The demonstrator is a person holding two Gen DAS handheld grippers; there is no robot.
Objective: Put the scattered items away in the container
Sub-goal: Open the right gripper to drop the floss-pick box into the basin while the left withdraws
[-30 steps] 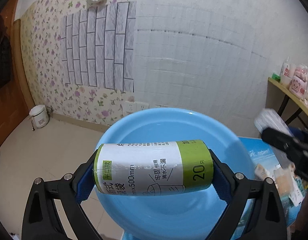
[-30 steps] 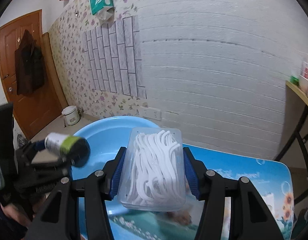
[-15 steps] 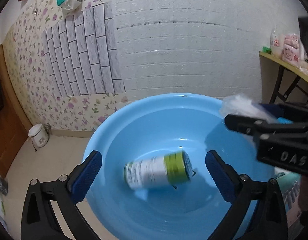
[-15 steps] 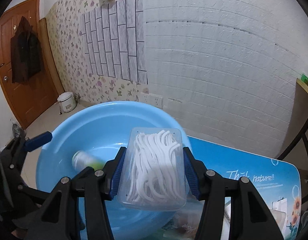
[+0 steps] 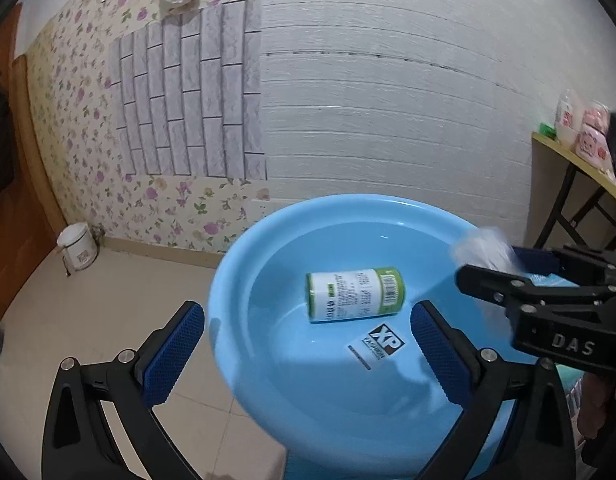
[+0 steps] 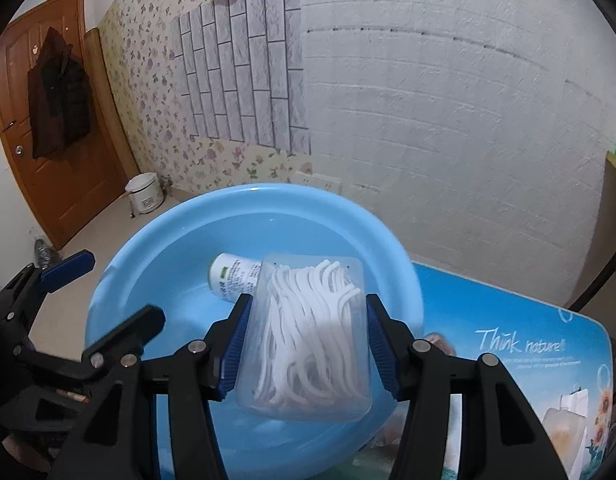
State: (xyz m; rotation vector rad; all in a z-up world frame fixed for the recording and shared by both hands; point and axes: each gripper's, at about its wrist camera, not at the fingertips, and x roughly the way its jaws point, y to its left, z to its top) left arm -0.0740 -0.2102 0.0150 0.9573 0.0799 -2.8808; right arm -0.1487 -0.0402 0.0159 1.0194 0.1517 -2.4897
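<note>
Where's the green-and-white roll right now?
The roll lies on its side on the floor of the blue basin, near its middle. In the right wrist view it shows just behind the floss-pick box.

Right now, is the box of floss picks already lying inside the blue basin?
No, the box of floss picks is clamped in the right gripper above the blue basin.

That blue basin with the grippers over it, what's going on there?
A person is tidying items into the round light-blue plastic basin using two handheld grippers. The white roll with green ends lies on its side inside the basin, and the left gripper stands open and empty above it. The right gripper is clamped on a clear plastic box of white floss picks, held over the basin, not yet released.
</note>
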